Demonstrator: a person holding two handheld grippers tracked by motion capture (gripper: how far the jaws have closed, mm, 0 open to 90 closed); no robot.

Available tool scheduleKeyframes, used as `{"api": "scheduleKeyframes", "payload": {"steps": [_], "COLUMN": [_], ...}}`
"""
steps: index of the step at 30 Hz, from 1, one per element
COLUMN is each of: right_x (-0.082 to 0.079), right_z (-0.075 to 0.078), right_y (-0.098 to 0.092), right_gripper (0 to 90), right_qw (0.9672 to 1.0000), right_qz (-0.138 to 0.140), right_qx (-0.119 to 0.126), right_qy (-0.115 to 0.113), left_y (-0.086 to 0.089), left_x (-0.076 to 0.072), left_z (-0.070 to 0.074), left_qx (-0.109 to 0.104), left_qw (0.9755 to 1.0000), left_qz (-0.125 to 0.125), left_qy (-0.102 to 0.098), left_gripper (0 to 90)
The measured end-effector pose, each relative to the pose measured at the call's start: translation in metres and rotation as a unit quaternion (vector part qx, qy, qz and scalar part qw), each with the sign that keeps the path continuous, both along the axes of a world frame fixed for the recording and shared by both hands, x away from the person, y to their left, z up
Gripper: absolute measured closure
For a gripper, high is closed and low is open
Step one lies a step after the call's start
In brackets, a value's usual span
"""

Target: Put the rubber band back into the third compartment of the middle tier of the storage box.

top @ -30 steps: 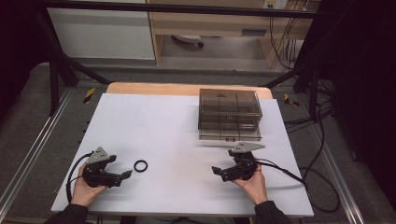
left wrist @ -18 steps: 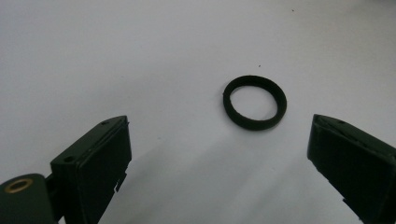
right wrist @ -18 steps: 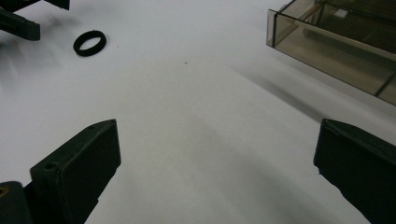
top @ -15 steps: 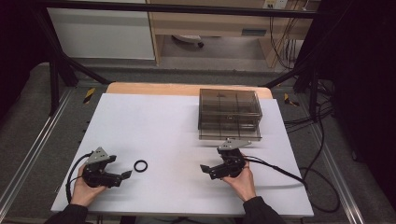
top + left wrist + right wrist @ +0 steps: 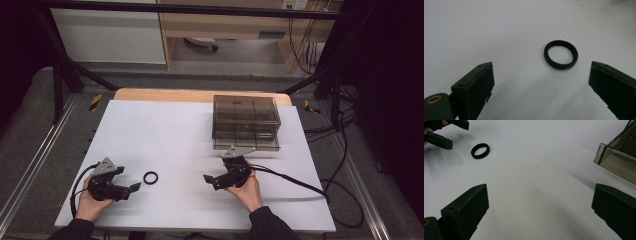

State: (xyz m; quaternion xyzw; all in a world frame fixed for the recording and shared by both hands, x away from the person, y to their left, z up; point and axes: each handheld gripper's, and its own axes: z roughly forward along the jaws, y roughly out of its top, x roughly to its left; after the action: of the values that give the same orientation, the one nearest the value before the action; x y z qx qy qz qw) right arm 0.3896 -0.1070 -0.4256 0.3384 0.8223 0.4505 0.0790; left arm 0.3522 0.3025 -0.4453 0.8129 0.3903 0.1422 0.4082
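A small black ring [image 5: 150, 177] lies flat on the white table [image 5: 175, 130], near the front left. My left gripper [image 5: 134, 187] rests just left of it, open, pointing at the ring. In the left gripper view the ring [image 5: 561, 54] sits a little ahead of the wide-apart jaws, right of centre, touching neither. My right gripper [image 5: 207, 178] is open at the front middle and points left toward the ring. Its own view has the ring [image 5: 480, 150] far off at the upper left, with the left gripper [image 5: 441, 132] beside it.
A smoky transparent drawer box [image 5: 245, 120] stands at the back right of the table, just behind the right hand; its corner [image 5: 621, 157] is at the right of the right gripper view. Cables [image 5: 295, 180] trail off to the right.
The right gripper has slid left along the table, away from the box and closer to the ring. The left gripper and ring have stayed put.
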Motion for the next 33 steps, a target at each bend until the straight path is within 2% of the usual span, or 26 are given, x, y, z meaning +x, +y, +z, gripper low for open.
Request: {"api": "scheduleKeyframes", "payload": {"steps": [10, 13, 16, 18, 26, 33], "right_x": [0.004, 0.007, 0.008, 0.009, 0.012, 0.015], "right_z": [0.002, 0.004, 0.005, 0.006, 0.008, 0.006], "right_y": [0.016, 0.025, 0.03, 0.035, 0.065, 0.086], "right_gripper": [2.0, 2.0, 2.3, 2.3, 2.4, 2.6], "right_qw": [0.9999, 0.9998, 0.9998, 0.9998, 0.9991, 0.9988], "right_qz": [0.01, 0.015, 0.018, 0.018, 0.039, 0.047], "right_qx": [-0.001, -0.01, 0.001, -0.004, -0.015, -0.016], "right_qy": [-0.004, -0.006, -0.004, -0.004, -0.011, -0.008], "left_y": [0.0, 0.0, 0.0, 0.0, 0.001, 0.001], "left_x": [0.0, 0.0, 0.0, 0.0, 0.0, 0.0], "left_z": [0.0, 0.0, 0.0, 0.0, 0.0, 0.0], "left_qx": [0.0, 0.0, 0.0, 0.001, 0.001, 0.001], "left_qw": [1.0, 1.0, 1.0, 1.0, 1.0, 1.0], "left_qz": [0.001, 0.002, 0.003, 0.003, 0.003, 0.004], "left_qy": [0.0, 0.001, 0.001, 0.001, 0.002, 0.002], "left_gripper": [6.1, 6.1, 6.1, 6.1, 6.1, 6.1]}}
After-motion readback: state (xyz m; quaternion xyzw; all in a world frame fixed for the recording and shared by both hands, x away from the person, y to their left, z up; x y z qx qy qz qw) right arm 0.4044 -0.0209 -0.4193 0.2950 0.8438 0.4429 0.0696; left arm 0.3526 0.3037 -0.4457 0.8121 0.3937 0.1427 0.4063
